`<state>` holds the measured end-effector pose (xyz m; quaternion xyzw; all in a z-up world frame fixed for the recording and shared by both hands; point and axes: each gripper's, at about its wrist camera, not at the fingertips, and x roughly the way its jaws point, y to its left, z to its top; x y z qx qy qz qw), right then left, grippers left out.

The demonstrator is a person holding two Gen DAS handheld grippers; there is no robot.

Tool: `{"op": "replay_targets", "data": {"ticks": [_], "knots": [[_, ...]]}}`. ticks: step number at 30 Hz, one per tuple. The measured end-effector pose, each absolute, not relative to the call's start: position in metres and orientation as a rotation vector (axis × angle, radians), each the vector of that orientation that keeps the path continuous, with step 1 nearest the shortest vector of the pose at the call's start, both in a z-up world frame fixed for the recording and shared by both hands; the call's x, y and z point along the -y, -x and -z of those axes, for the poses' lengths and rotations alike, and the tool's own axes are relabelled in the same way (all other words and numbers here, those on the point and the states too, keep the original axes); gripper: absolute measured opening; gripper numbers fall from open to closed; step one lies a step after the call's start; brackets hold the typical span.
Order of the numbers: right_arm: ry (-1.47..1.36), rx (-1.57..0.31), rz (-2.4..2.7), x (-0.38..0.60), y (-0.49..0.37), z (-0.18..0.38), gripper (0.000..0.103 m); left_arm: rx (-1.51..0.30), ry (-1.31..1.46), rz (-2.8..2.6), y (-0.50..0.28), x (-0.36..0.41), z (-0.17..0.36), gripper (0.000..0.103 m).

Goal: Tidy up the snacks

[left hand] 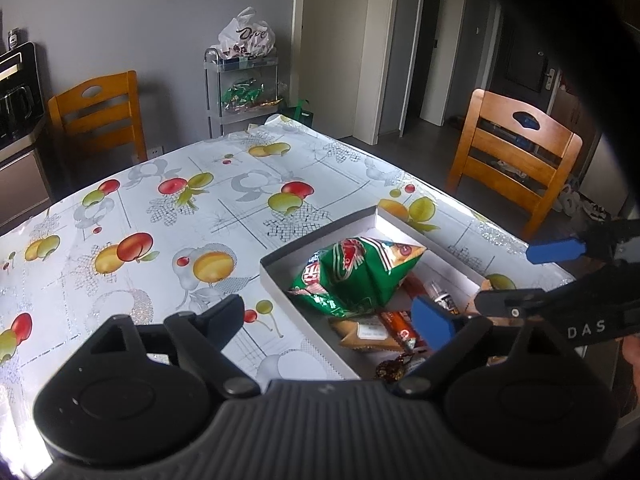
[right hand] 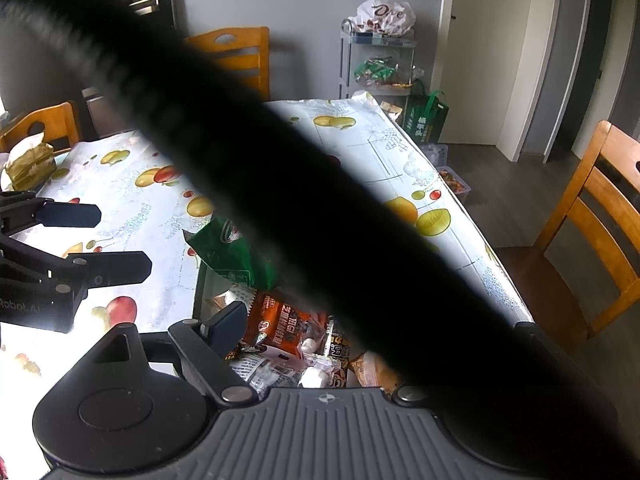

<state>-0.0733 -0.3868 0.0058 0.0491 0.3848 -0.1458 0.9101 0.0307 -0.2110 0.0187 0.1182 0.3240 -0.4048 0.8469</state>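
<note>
Right wrist | black band (right hand: pixel 320 208) hides box, right finger

A green snack bag (left hand: pixel 356 276) lies in a white box (left hand: pixel 404 222) on a white, fruit-patterned tablecloth (left hand: pixel 160 208).

White plastic bag (left hand: pixel 247 36) on the shelf rack (left hand: pixel 240 88): "Dove" is printed in dark script.
Right gripper (left hand: pixel 516 276), seen from the left wrist: the letters "DAS" are marked in grey on its black body.
Left gripper (right hand: pixel 120 240), seen from the right wrist: "Robot.AI" is printed on its black body.
Snack packets (right hand: pixel 280 324) in the box (left hand: pixel 276 276): printed characters are seen but cannot be read.
</note>
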Motion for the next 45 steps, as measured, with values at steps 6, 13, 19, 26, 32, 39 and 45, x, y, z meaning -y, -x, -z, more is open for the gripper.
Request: {"op": "replay_targets", "data": {"ticks": [6, 13, 19, 26, 32, 39, 45], "knots": [[-0.102, -0.795, 0.302, 0.386, 0.074, -0.005, 0.086, -0.686, -0.236, 0.869, -0.031, 0.211, -0.02, 0.095], [-0.099, -0.798, 0.303, 0.384, 0.074, -0.004, 0.086, -0.673, -0.227, 0.877, -0.029, 0.21, -0.022, 0.097], [-0.102, -0.796, 0.31, 0.382, 0.076, -0.004, 0.086, -0.67, -0.231, 0.882, -0.028, 0.21, -0.023, 0.097], [-0.107, -0.796, 0.317, 0.383, 0.078, -0.004, 0.086, -0.664, -0.241, 0.893, -0.024, 0.212, -0.025, 0.097], [-0.11, -0.796, 0.321, 0.384, 0.079, -0.003, 0.086, -0.645, -0.25, 0.9, -0.022, 0.214, -0.027, 0.1], [-0.11, -0.797, 0.321, 0.384, 0.08, -0.002, 0.086, -0.635, -0.231, 0.909, -0.019, 0.213, -0.028, 0.1], [-0.111, -0.798, 0.323, 0.384, 0.081, -0.002, 0.086, -0.621, -0.233, 0.908, -0.017, 0.213, -0.029, 0.1]]}}
